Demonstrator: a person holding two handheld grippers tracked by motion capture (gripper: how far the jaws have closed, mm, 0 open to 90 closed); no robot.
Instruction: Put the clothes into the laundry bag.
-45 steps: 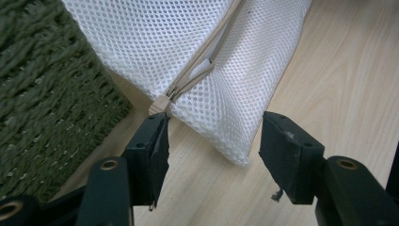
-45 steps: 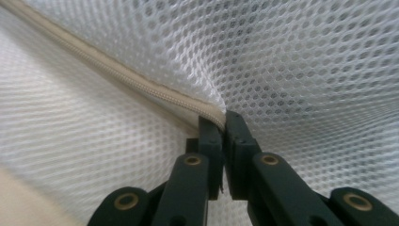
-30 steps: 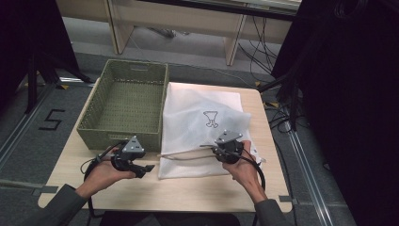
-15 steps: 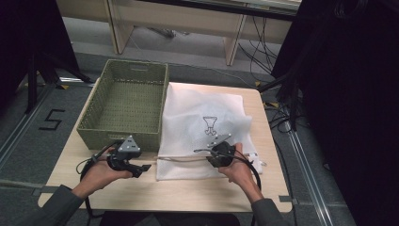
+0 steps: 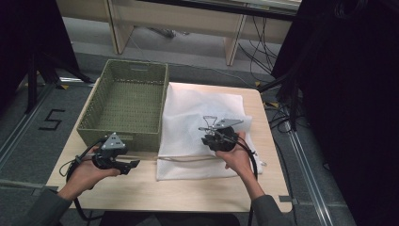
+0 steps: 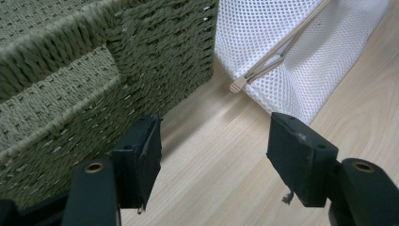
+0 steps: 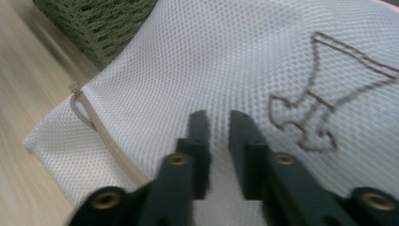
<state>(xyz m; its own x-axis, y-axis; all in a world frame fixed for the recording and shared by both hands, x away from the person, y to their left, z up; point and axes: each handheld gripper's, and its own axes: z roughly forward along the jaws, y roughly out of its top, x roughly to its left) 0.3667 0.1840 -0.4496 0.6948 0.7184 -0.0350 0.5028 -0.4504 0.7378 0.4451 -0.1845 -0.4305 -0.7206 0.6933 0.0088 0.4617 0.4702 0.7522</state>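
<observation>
A white mesh bag [image 5: 197, 108] with a brown printed outline lies flat on the right half of the wooden table [image 5: 141, 193]. A beige cord [image 5: 188, 159] runs along its near edge. An olive woven basket [image 5: 117, 137] stands to its left and looks empty. My left gripper [image 5: 131, 165] is low on the table in front of the basket's near corner. In the left gripper view it [image 6: 214, 136] is wide open, facing the cord's end [image 6: 238, 84]. My right gripper [image 5: 211, 134] hovers over the bag. Its jaws [image 7: 219, 115] are a narrow gap apart, with nothing between them.
Bare wood runs along the table's near edge. Desk legs, cables and dark stands occupy the floor beyond the table, and black curtains hang to the right. A "5" is marked on the floor at the left.
The bag's raised right side has dropped flat. My right gripper has moved a little farther onto the bag, and the left gripper has shifted slightly.
</observation>
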